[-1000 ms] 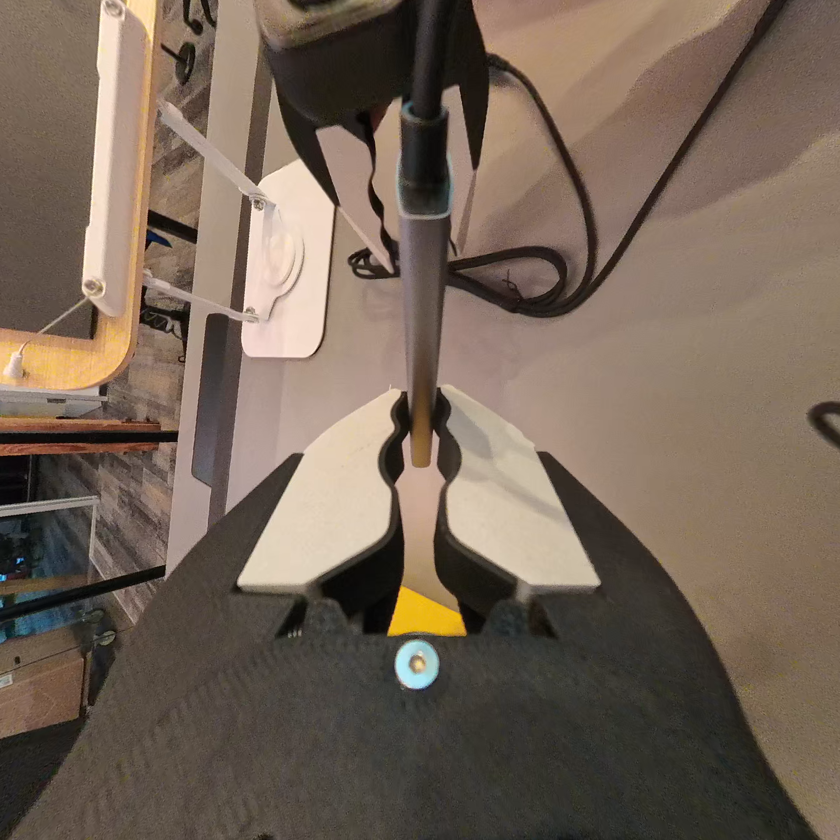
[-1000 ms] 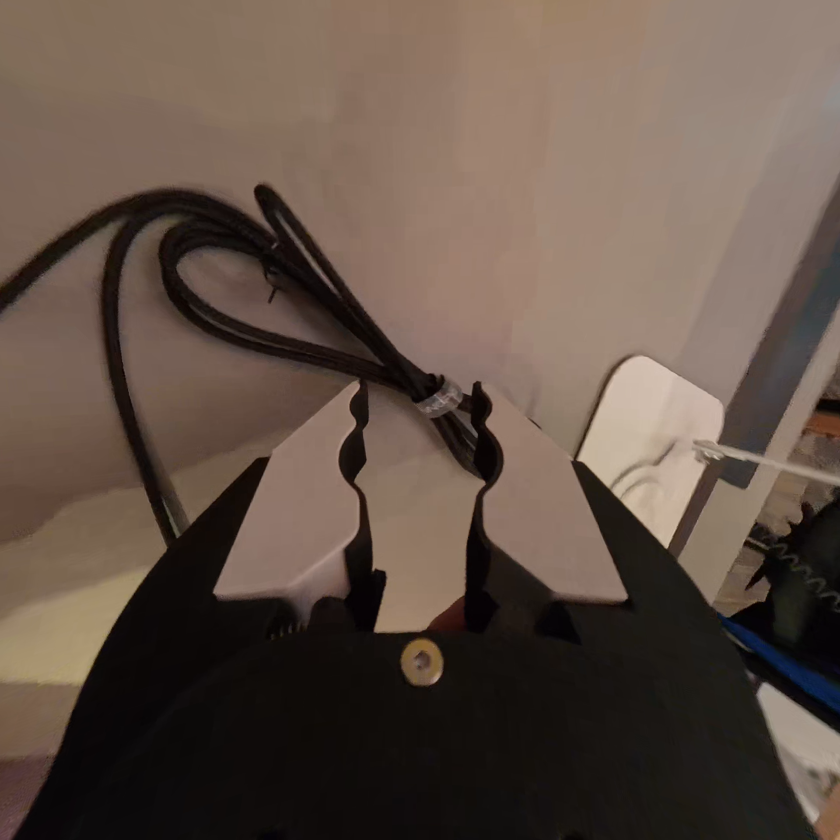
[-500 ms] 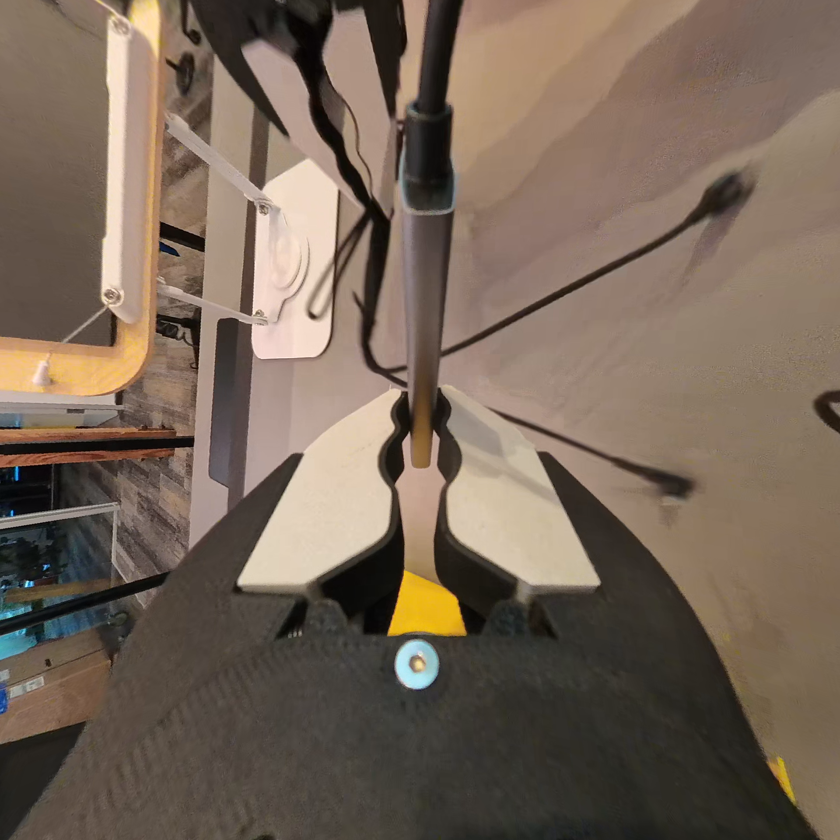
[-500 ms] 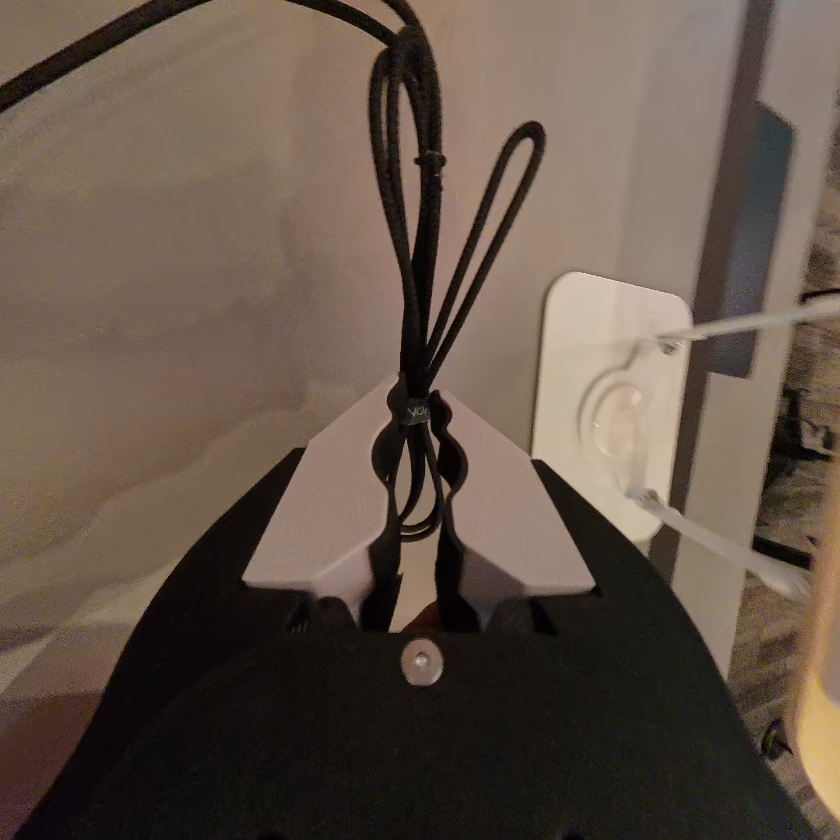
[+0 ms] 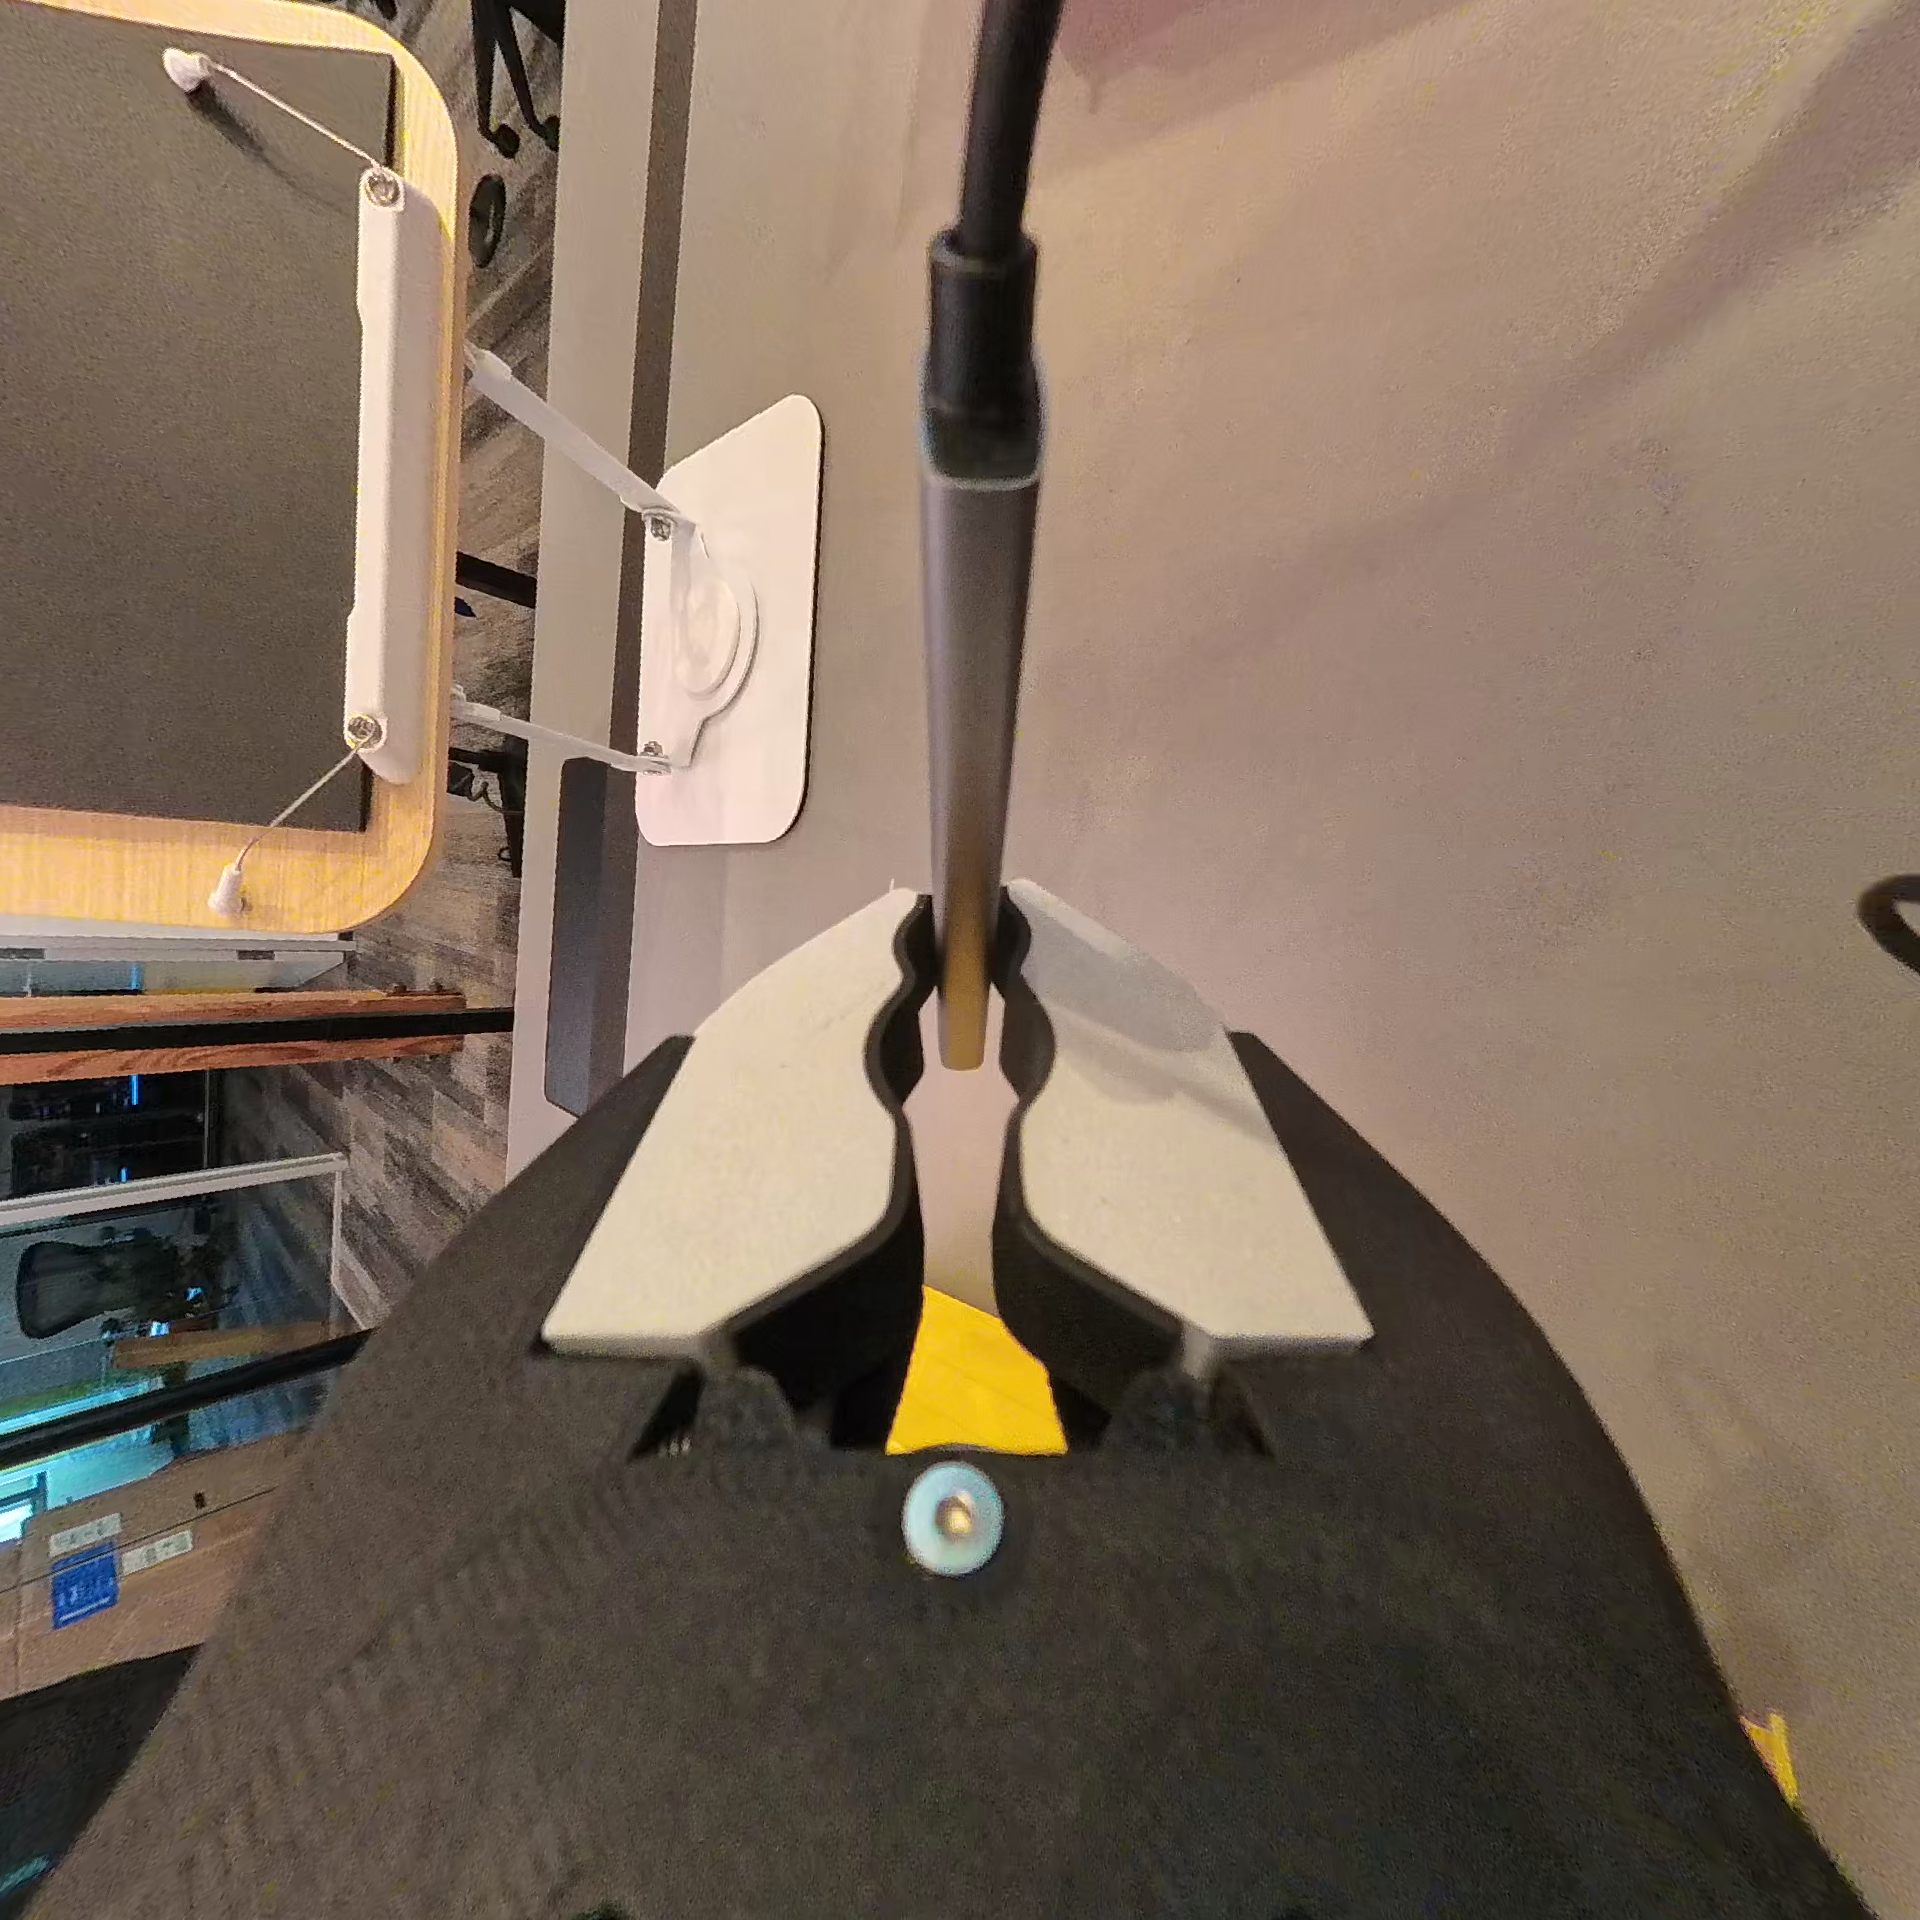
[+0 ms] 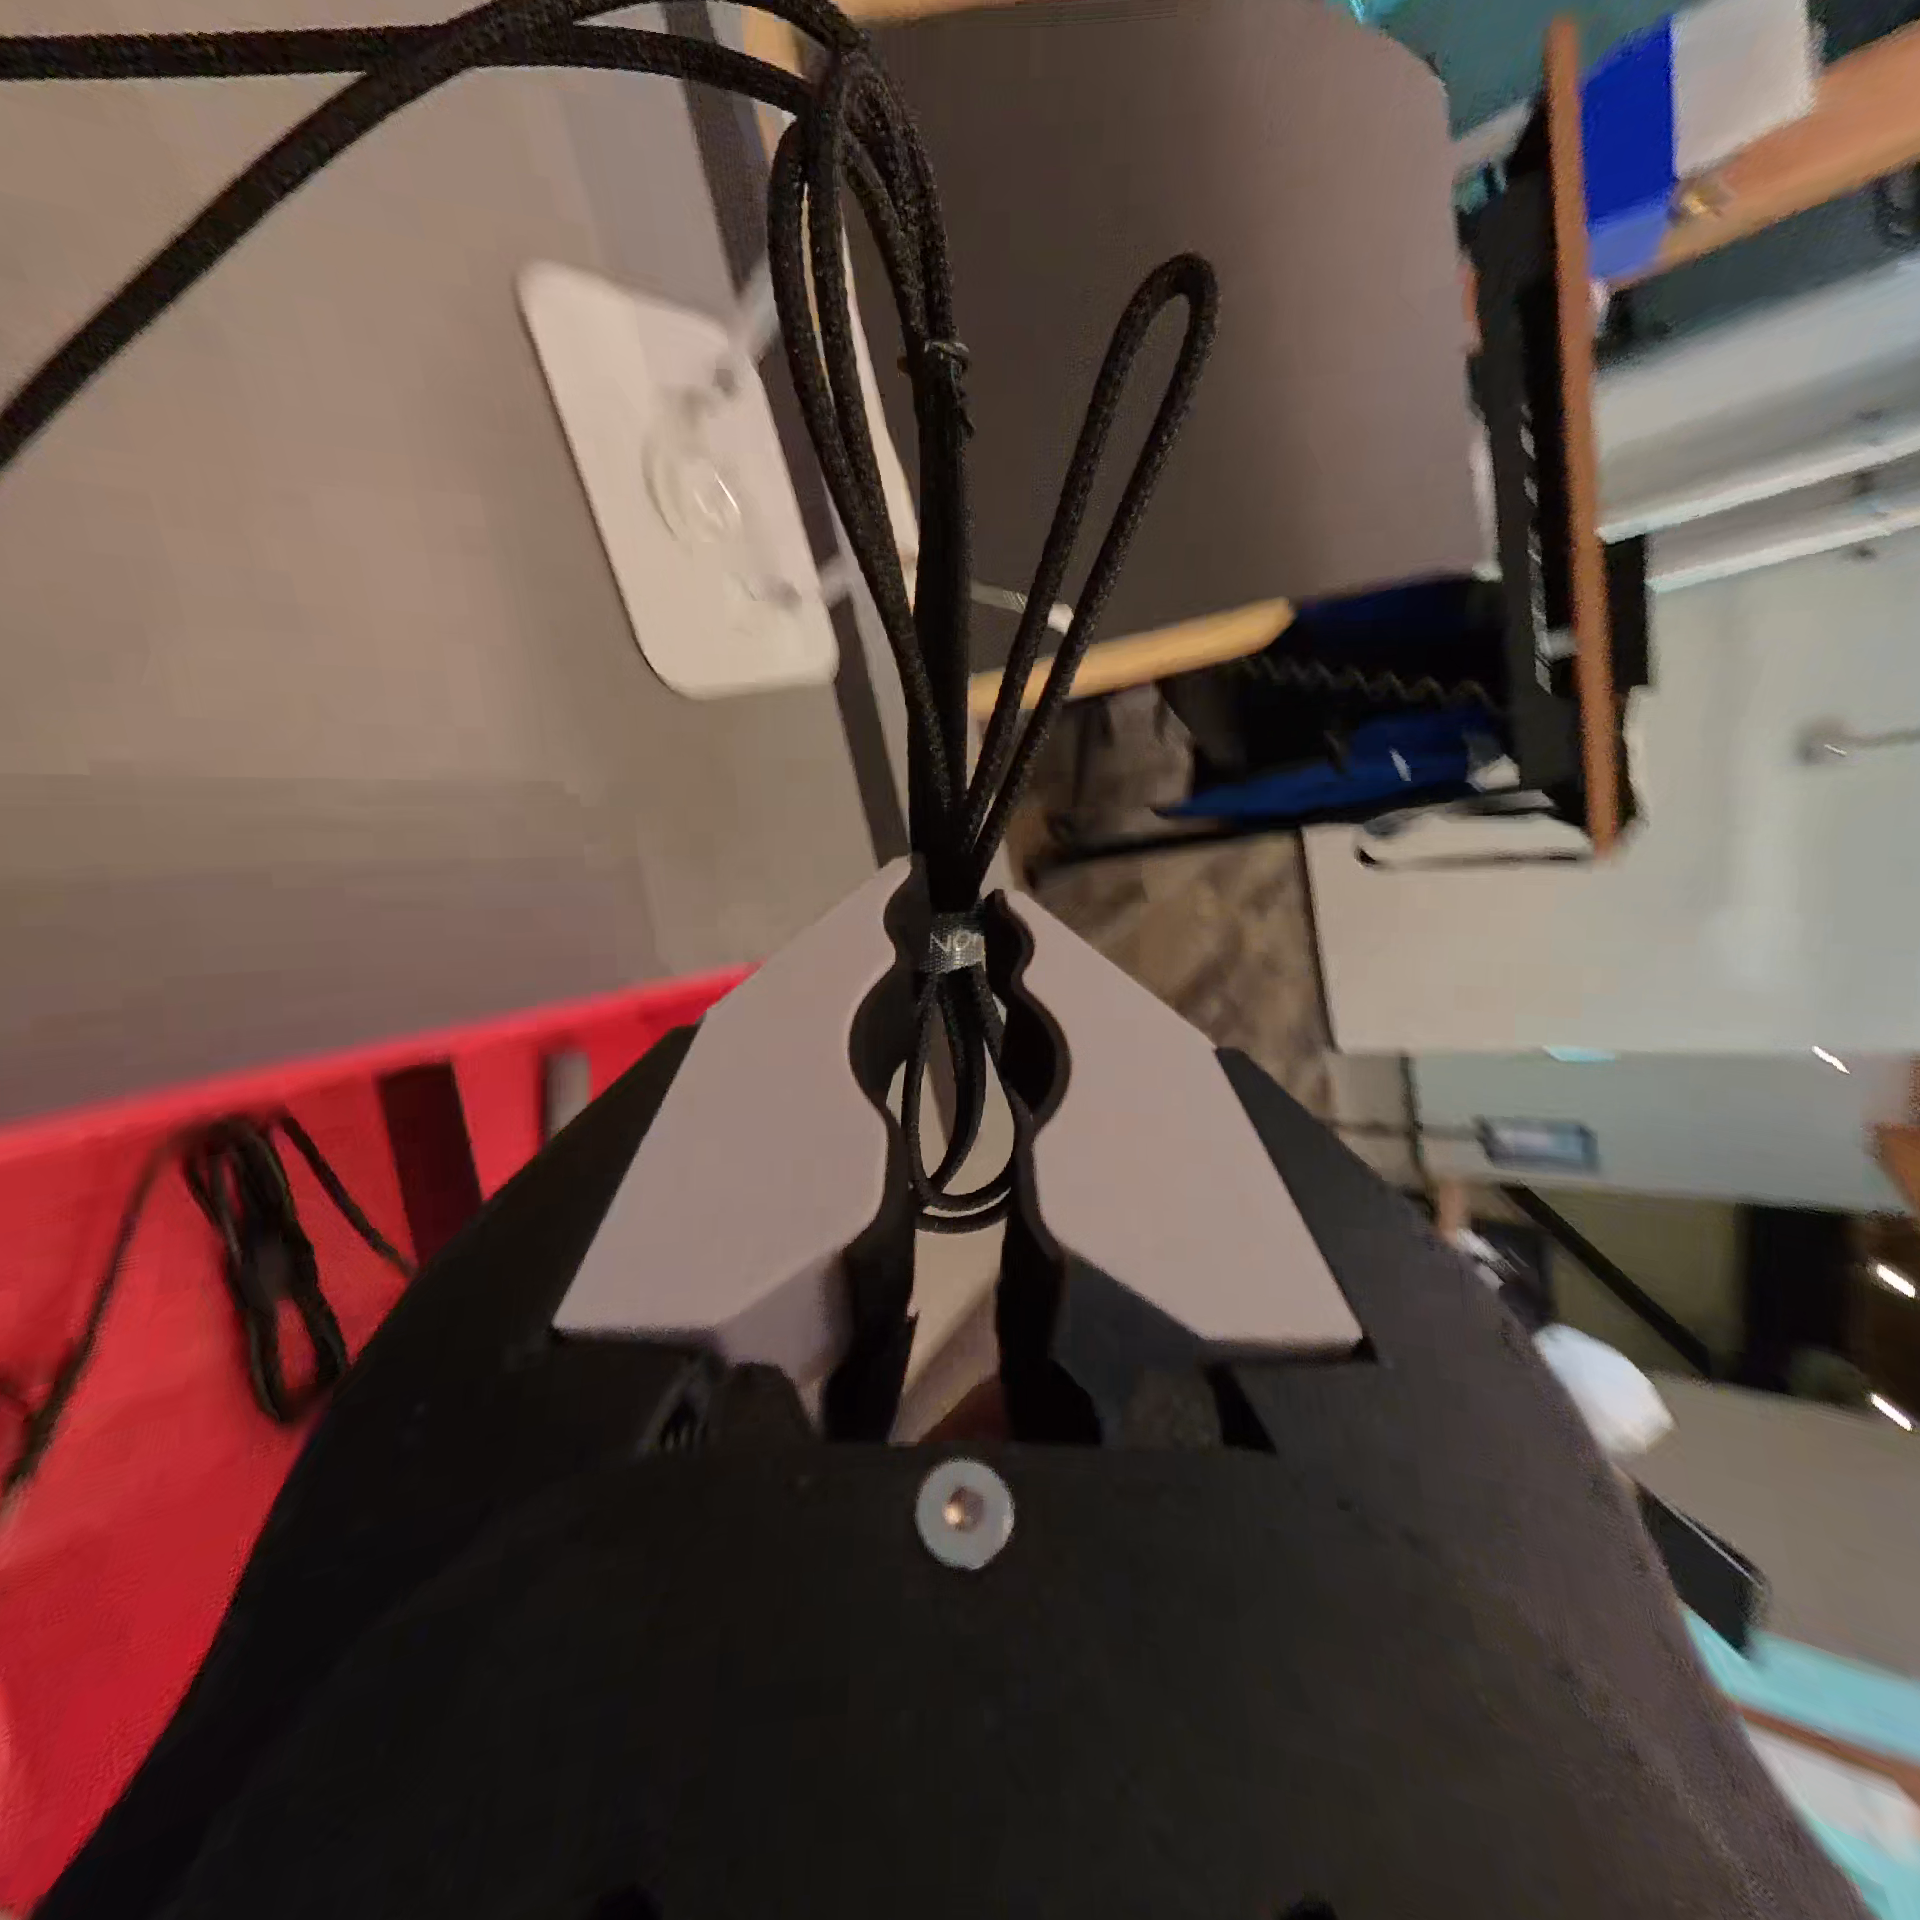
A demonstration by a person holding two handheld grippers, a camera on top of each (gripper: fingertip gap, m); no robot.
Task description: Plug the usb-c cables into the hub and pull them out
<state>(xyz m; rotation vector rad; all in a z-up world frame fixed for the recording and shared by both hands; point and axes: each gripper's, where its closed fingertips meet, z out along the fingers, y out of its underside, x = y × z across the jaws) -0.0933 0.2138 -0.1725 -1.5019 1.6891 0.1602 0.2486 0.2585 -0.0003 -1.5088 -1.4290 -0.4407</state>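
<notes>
My left gripper [image 5: 961, 935] is shut on the near end of a slim grey hub [image 5: 977, 675], which points away from me edge-on above the grey table [image 5: 1455, 727]. The hub's thick black lead [image 5: 1003, 114] runs out of the top of the left wrist view. My right gripper [image 6: 961, 914] is shut on a bundle of black braided usb-c cable [image 6: 935, 582], pinched at a small grey band. The bundle's loops stick up past the fingertips, and a strand [image 6: 312, 166] trails off to the upper left. The bundle is lifted off the table. No cable plug shows.
A white stand base [image 5: 727, 623] carries a wood-framed dark panel [image 5: 187, 468] at the table's far edge. A red bin [image 6: 208, 1299] holding another black cable bundle [image 6: 260, 1268] lies below left of the right gripper. A dark cable loop [image 5: 1891, 920] lies at the right edge. Shelves and clutter beyond. Tip to tip, the grippers are about 40 cm apart.
My right gripper closed on the cable bundle, lifted it off the table and swung it over toward the red bin. The cables and right gripper left the left wrist view; the hub stays gripped.
</notes>
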